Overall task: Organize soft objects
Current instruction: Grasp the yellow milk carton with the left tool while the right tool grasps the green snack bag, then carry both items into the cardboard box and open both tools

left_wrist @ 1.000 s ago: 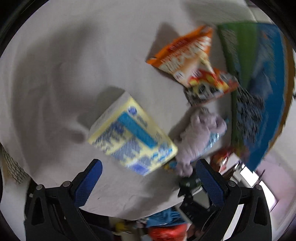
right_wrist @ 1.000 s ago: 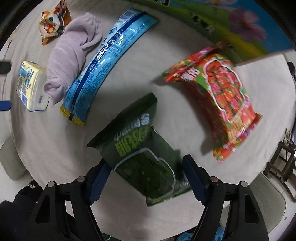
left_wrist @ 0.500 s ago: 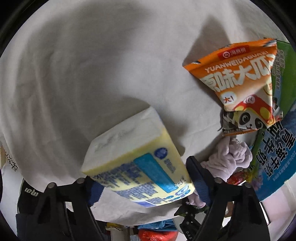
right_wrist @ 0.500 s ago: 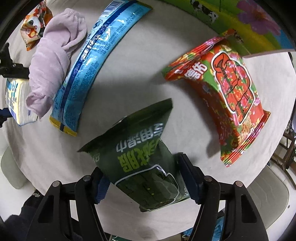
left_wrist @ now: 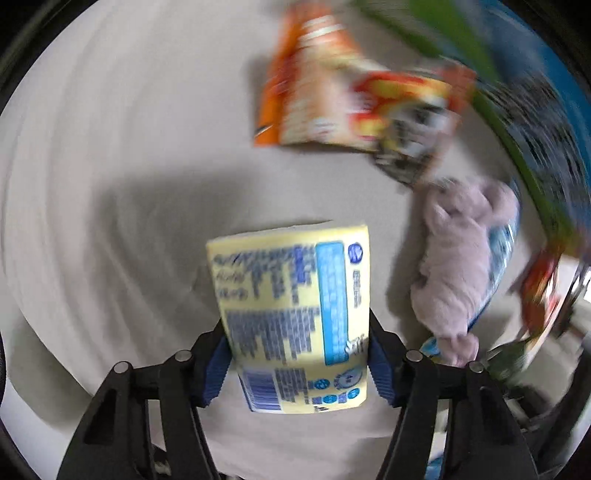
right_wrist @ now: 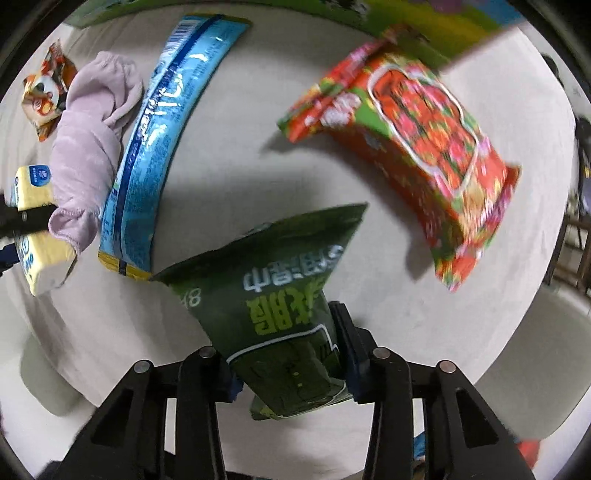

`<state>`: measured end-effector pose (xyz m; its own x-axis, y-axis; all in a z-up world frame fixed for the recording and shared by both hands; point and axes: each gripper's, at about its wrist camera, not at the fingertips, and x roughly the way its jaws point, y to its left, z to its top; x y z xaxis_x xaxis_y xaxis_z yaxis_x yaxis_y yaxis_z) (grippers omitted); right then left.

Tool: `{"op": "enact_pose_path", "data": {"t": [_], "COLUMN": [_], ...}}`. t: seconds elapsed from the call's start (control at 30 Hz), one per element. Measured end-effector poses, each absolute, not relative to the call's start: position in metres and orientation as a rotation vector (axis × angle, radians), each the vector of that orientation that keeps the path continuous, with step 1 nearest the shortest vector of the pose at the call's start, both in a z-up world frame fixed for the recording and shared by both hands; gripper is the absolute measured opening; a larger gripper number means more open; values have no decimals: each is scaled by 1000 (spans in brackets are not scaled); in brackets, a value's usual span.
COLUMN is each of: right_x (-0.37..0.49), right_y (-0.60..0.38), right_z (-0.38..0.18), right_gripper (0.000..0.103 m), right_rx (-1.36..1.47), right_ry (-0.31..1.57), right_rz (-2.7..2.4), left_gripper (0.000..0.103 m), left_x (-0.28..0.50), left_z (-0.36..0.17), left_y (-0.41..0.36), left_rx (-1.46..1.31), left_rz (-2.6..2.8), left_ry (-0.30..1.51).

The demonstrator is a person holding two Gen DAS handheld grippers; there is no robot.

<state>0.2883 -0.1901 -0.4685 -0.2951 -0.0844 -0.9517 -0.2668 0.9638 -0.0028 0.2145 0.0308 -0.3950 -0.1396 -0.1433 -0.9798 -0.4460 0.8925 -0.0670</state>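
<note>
A pale cloth-covered worktop (right_wrist: 229, 122) carries everything, with a bright green and blue printed sheet (right_wrist: 424, 22) along its far edge; nearest, the left gripper (left_wrist: 297, 363) has its jaws clenched on the yellow tissue pack (left_wrist: 291, 314), which looks lifted clear of the cloth, and the right gripper (right_wrist: 288, 360) has its jaws clamped on the dark green snack bag (right_wrist: 280, 302), its top corner tilted up and away. Just beyond the tissue pack lies the lilac towel (right_wrist: 85, 147), touching the long blue packet (right_wrist: 162, 129); further off sit the red snack bag (right_wrist: 417, 140) and the small orange panda bag (right_wrist: 44, 92). To carry both well, I judge a light, steady squeeze is wanted; the bag holds air and could slip or burst; lift each clear of its neighbours before swinging across, as the left view is blurred with motion.
</note>
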Motion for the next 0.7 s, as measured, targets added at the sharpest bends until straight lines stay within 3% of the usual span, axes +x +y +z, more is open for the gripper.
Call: {"op": "enact_pose_path", "data": {"t": [0.43,0.7], "right_x": [255,255], "right_y": [-181,-187], "right_z": [-454,-401], "right_gripper": [38,37], "right_rx": [5,86], "right_ry": [1756,1624], "right_rz": [150,174], "left_gripper": [61,61], "left_x": [204,185], "left_z": [-319,-244], "left_y": [-36,-65], "left_rx": [-122,-90], "left_rz": [185,116], "left_ry": [1468,1296]}}
